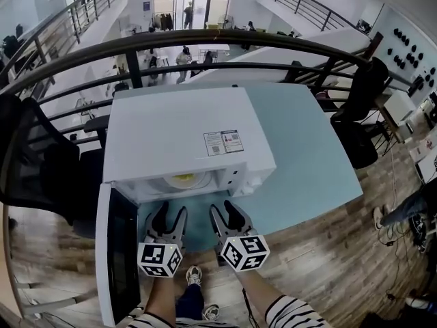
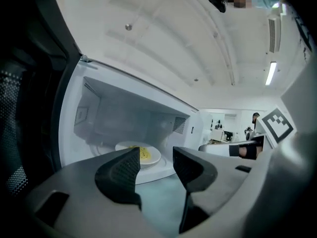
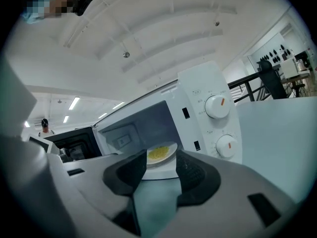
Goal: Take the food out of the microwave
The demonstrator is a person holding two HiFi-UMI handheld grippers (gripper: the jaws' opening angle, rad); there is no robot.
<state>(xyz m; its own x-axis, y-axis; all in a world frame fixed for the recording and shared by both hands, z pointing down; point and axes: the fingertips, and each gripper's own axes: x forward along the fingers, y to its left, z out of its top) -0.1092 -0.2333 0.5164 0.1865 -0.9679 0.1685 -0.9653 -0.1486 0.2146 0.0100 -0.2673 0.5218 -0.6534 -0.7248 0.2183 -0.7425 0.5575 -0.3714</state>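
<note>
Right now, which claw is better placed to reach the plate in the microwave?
Left, probably: the left claw is open, squarely before the microwave opening, plate almost straight ahead. The right claw, also open, sits off toward the dials.

Light-blue worktop (image 1: 307,162): centre to 3 o'clock. Black railing (image 1: 205,41): arcs behind it, 12 o'clock. Black mesh chair (image 1: 34,162): 9 o'clock. Wood floor (image 1: 328,258): 5 o'clock.

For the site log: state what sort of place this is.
Probably a mezzanine in an open-plan office or lab: a black railing overlooks a lower floor with people, and a microwave sits on a pale blue table.
</note>
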